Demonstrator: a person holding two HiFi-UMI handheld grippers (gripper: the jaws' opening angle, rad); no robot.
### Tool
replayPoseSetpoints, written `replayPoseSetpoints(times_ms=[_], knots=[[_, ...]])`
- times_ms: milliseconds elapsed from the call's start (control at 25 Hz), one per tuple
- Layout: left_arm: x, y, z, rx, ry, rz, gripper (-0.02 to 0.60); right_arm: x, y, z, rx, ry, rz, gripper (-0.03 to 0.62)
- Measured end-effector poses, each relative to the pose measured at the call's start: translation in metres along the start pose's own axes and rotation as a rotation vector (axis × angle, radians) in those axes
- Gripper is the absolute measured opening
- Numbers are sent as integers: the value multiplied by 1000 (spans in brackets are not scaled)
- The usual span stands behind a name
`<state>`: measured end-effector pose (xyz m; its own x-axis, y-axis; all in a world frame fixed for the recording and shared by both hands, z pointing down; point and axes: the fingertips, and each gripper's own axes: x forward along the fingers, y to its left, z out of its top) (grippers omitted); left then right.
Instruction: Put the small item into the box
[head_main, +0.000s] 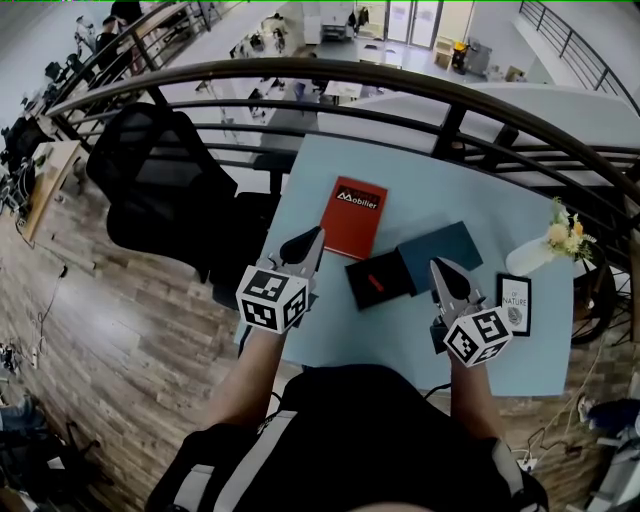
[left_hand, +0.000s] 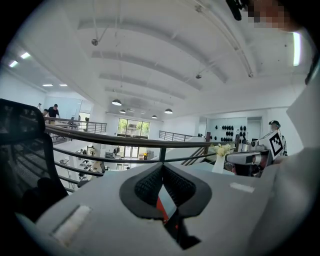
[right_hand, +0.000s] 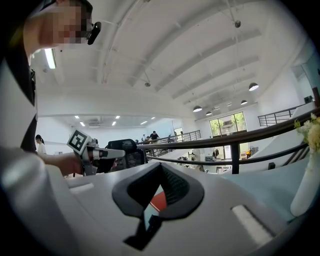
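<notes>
Two clenched, empty tongs, left gripper (head_main: 315, 237) and right gripper (head_main: 440, 268), hovering over near table (head_main: 330, 180) edge; small red item (head_main: 372, 283) seemingly lying in open black box (head_main: 392, 270) mid-table, so looks about done.

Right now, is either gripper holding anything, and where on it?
Nothing held. Left gripper and right gripper are both shut tip to tip on nothing, above the table.

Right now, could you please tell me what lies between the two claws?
In the head view, the black box lies between the left claw and the right claw.
</notes>
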<state>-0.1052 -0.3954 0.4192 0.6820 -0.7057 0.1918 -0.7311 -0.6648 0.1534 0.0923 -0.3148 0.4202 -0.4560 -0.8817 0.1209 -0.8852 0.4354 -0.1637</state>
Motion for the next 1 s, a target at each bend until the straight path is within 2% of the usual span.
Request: replayPoseSetpoints(times_ms=[240, 1000], knots=[[5, 1, -4, 0, 8, -2, 3, 5, -2, -2, 23, -9, -15, -2], [6, -10, -3, 9, 9, -22, 4, 7, 9, -1, -1, 6, 14, -2]])
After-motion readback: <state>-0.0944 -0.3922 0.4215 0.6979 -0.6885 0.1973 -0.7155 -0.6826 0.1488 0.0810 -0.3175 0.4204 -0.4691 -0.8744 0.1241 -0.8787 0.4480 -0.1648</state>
